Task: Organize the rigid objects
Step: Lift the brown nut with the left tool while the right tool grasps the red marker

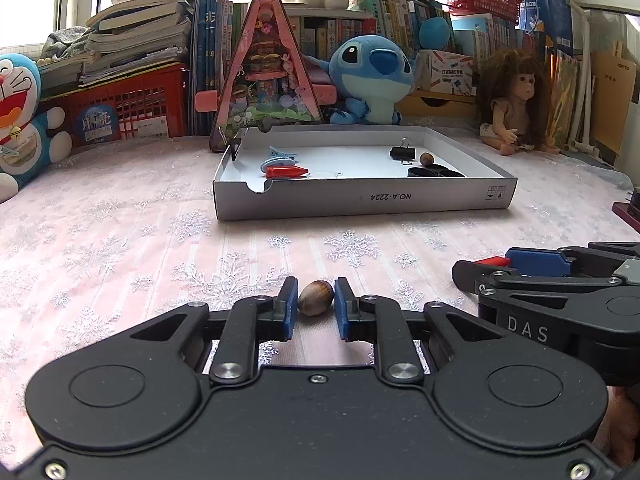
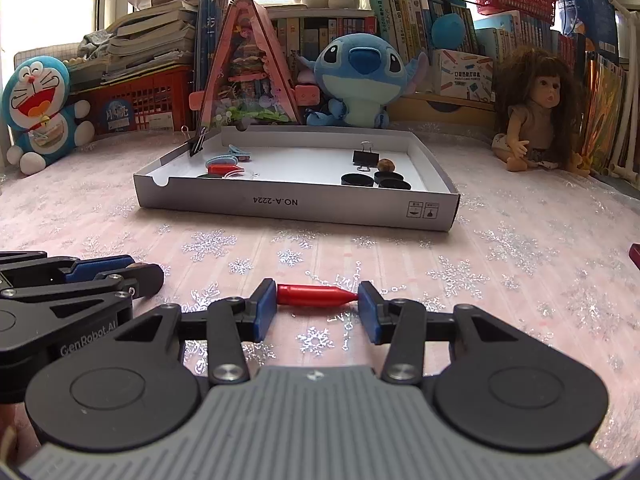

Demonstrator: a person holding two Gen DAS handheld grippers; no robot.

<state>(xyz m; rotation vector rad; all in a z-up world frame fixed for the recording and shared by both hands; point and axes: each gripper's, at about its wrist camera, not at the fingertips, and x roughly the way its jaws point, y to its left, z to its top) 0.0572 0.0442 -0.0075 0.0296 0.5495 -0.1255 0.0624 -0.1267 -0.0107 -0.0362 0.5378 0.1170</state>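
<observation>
My left gripper (image 1: 316, 298) is shut on a brown nut (image 1: 315, 298), low over the pink snowflake cloth. My right gripper (image 2: 317, 296) is shut on a red bullet-shaped piece (image 2: 314, 295), held end to end between the blue pads. The right gripper also shows at the right of the left wrist view (image 1: 492, 266), close beside the left one. A white shallow box (image 1: 360, 198) lies ahead. It holds another red piece (image 1: 286, 171), a blue clip (image 1: 282, 155), a black binder clip (image 1: 403, 153), a second nut (image 1: 427, 158) and black discs (image 1: 434, 171).
Plush toys, a doll (image 1: 516, 108), a triangular pink toy house (image 1: 266, 76), red baskets and stacked books line the back of the table. A dark red object (image 1: 630, 212) sits at the right edge. A binder clip (image 2: 197, 142) is clipped on the box's left wall.
</observation>
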